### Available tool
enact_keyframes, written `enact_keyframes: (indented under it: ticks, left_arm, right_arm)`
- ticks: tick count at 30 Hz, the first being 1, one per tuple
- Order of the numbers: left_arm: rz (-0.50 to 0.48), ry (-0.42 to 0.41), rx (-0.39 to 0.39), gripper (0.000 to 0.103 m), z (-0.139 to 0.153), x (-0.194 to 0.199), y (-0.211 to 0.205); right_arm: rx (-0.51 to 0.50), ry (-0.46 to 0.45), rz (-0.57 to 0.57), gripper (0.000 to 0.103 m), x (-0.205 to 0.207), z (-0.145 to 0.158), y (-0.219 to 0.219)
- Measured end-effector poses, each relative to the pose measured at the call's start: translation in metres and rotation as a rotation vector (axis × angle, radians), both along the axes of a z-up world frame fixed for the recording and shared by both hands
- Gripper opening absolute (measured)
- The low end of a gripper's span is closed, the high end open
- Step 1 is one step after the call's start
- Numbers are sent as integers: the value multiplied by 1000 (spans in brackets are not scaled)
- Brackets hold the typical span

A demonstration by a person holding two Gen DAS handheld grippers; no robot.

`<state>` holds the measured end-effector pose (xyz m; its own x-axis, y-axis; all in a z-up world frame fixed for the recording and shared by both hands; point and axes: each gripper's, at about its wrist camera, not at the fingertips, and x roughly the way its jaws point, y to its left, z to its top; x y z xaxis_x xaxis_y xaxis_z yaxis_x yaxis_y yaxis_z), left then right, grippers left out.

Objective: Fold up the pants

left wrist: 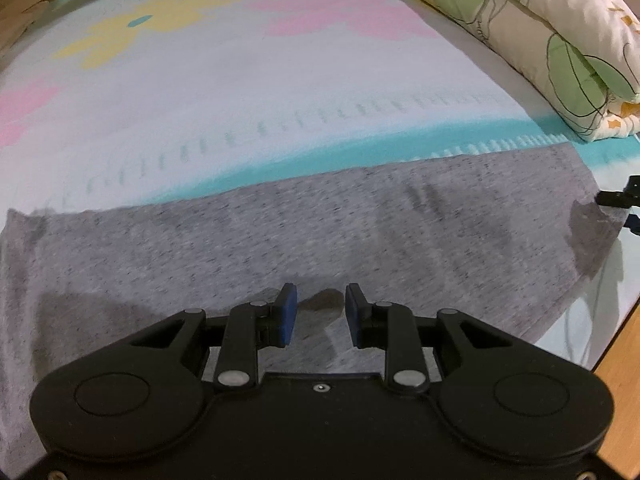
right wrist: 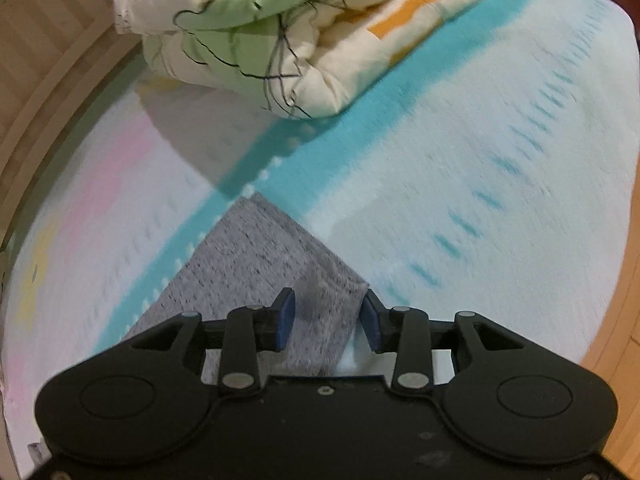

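Note:
The grey heathered pants (left wrist: pixel 304 232) lie flat across the bed as a wide band in the left wrist view. My left gripper (left wrist: pixel 320 314) is open and hovers just above the near part of the cloth, with nothing between its blue pads. In the right wrist view one end of the pants (right wrist: pixel 272 264) shows as a narrow strip with a corner. My right gripper (right wrist: pixel 327 322) is open, its pads either side of that strip's near edge. The right gripper's tip also shows in the left wrist view at the far right edge (left wrist: pixel 618 198).
The pants rest on a white blanket (left wrist: pixel 248 96) with a teal stripe and pink and yellow flowers. A folded cream quilt with green leaves (left wrist: pixel 532 36) lies at the back right; it also shows in the right wrist view (right wrist: pixel 280 28). Wooden floor (left wrist: pixel 624 360) borders the bed.

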<state>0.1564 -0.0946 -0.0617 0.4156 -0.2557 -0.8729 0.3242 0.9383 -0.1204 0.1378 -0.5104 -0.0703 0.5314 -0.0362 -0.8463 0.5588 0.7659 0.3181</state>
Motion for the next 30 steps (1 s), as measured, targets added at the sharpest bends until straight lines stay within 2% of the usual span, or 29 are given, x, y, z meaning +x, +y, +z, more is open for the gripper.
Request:
enact_keyframes:
  ticks: [1, 2, 6, 11, 18, 22, 25, 30]
  left_arm:
    - [-8, 1, 3, 35, 2, 2, -5]
    - [-14, 0, 5, 35, 3, 5, -9]
    - [4, -7, -18, 35, 10, 18, -26]
    - [44, 74, -68, 33, 6, 39, -55]
    - [117, 66, -12, 31, -14, 62, -84]
    - [116, 25, 26, 31, -17, 70, -95]
    - [139, 25, -4, 30, -7, 63, -90]
    - [107, 56, -50, 29, -3, 19, -72]
  right_arm:
    - [-8, -9, 7, 30, 1, 0, 0]
    - [-19, -12, 19, 11, 3, 0, 2]
    - [-71, -5, 68, 11, 10, 6, 12]
    - [-132, -30, 142, 11, 13, 25, 26]
    - [-145, -66, 188, 11, 10, 48, 32]
    - [-136, -77, 196, 11, 10, 53, 34]
    - [-138, -74, 193, 11, 10, 59, 37]
    - [-148, -83, 201, 11, 11, 70, 45]
